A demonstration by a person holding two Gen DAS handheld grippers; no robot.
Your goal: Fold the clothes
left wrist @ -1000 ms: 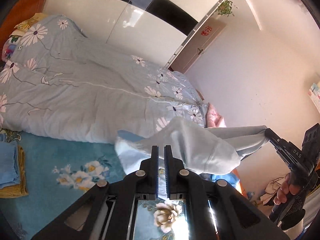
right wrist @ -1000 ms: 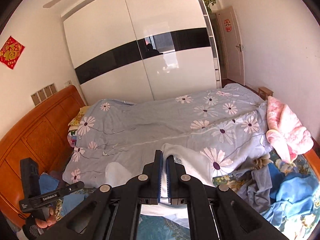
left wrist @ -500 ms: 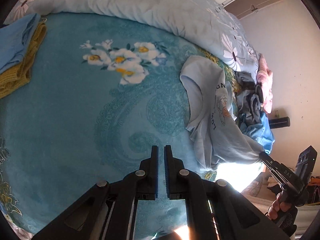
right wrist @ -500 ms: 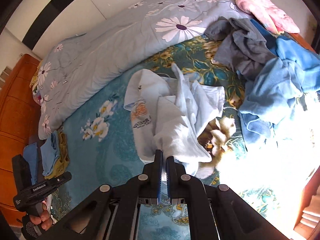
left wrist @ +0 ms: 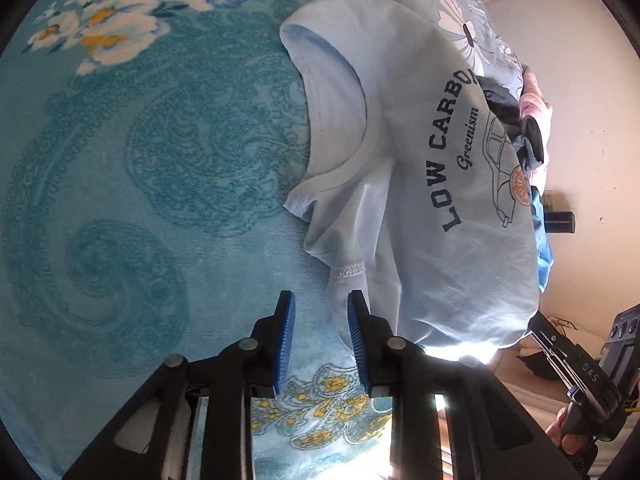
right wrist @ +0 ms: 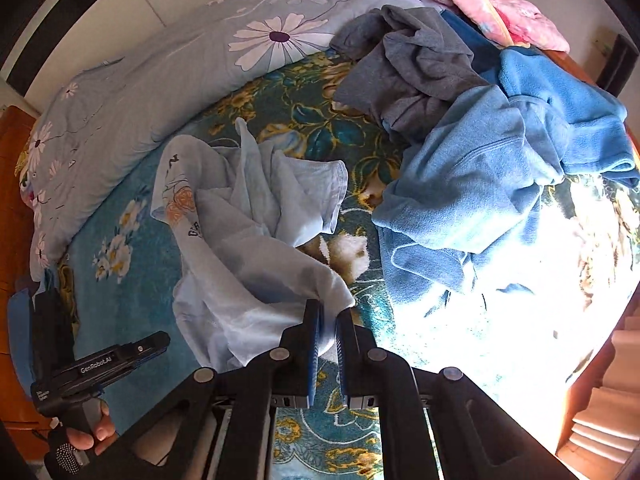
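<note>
Now the pale blue T-shirt (left wrist: 420, 184) lies crumpled on the teal floral bedspread (left wrist: 140, 200) near its sunlit front edge, the collar flat. Both tongs are opening: the left gripper (left wrist: 320, 300) has a sleeve fold between its separated pads, and the right gripper (right wrist: 326, 312) straddles the hem, barely apart.

You have two grippers (left wrist: 320, 300) (right wrist: 326, 312), one per hand. On the one teal floral bedspread (left wrist: 140, 200) lies one pale blue T-shirt (left wrist: 440, 200). Beside it you have one grey garment (right wrist: 408, 68), one blue fleece (right wrist: 480, 168), one pink blanket (right wrist: 492, 4) and one daisy-print duvet (right wrist: 180, 68).
</note>
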